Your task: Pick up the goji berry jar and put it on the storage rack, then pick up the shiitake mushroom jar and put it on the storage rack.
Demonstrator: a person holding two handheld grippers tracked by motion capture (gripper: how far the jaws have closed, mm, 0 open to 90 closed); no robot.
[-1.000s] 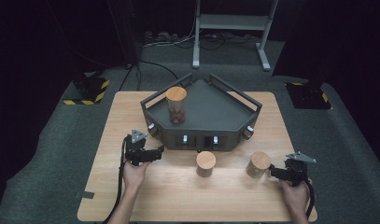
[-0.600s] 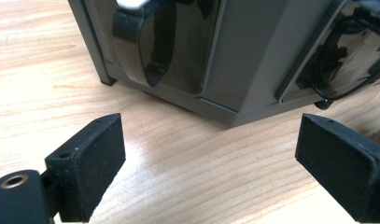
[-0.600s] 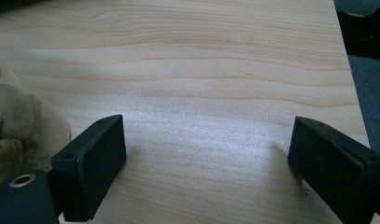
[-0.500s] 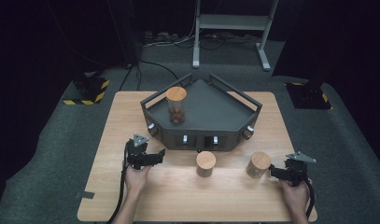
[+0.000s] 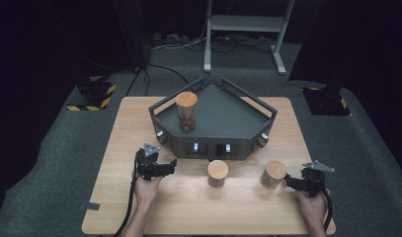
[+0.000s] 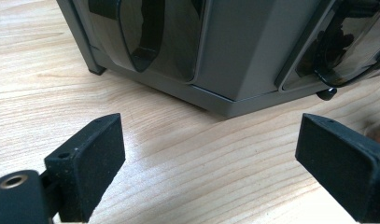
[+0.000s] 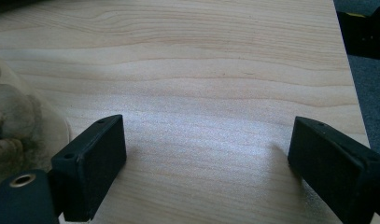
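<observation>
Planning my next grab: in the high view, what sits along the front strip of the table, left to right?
Left gripper → jar with wooden lid → second jar → right gripper, all in front of the grey tray.

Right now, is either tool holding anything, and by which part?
Nothing is held. The left tool and the right tool both stand open over bare table; the right jar sits just beside the right tool.

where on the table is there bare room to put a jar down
Bare wood lies along the table's left strip beside the grey tray, along its right strip too, and on the near edge between the two hands. The tray front is crowded: two cork-lidded jars stand there between the left gripper and right gripper.
</observation>
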